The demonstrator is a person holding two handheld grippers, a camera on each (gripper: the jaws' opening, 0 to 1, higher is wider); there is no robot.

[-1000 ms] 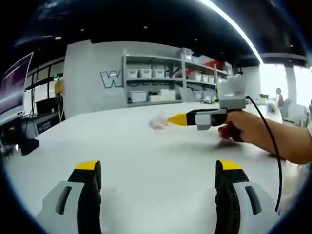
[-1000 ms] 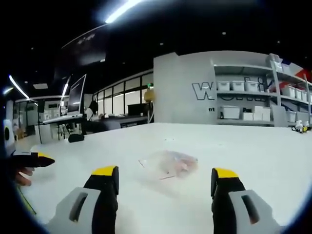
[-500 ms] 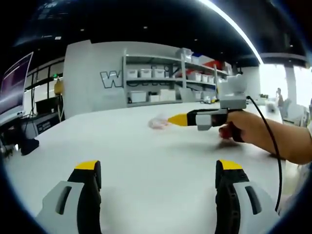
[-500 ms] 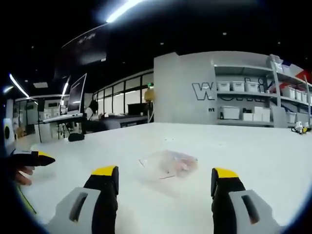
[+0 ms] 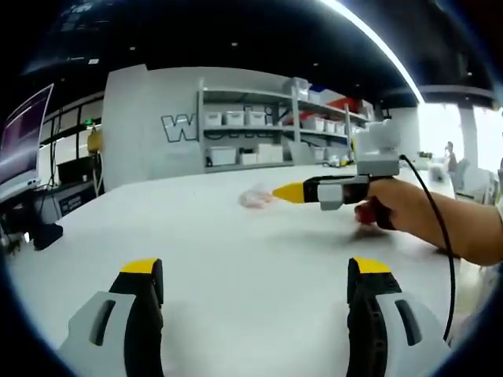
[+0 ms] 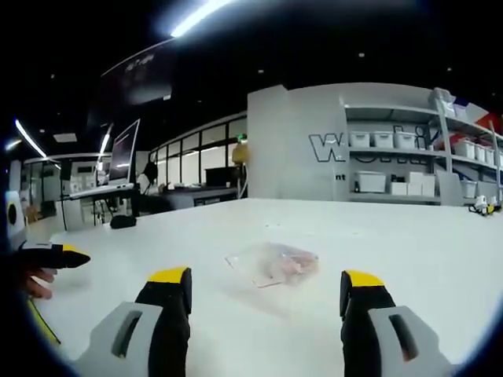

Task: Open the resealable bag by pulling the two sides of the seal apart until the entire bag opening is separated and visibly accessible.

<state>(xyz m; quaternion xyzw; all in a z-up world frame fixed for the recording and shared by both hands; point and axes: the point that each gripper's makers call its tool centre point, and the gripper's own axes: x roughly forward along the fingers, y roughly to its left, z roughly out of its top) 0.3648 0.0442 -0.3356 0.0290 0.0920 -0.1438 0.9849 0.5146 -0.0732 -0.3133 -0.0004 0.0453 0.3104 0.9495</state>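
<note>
Between the right gripper (image 6: 257, 302)'s wide-apart, empty jaws and just ahead of them, the resealable bag (image 6: 277, 262) lay flat on the white table (image 6: 409, 236), apparently sealed, nearer this gripper than the left gripper (image 5: 254, 302), whose jaws also stood open on nothing, well short of it.

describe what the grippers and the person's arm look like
Both the left gripper and the right gripper have black jaws with yellow tips set in light grey housings. Seen side-on, the right gripper is black and grey, with a black cable trailing back along the person's bare forearm; no sleeve shows.
</note>
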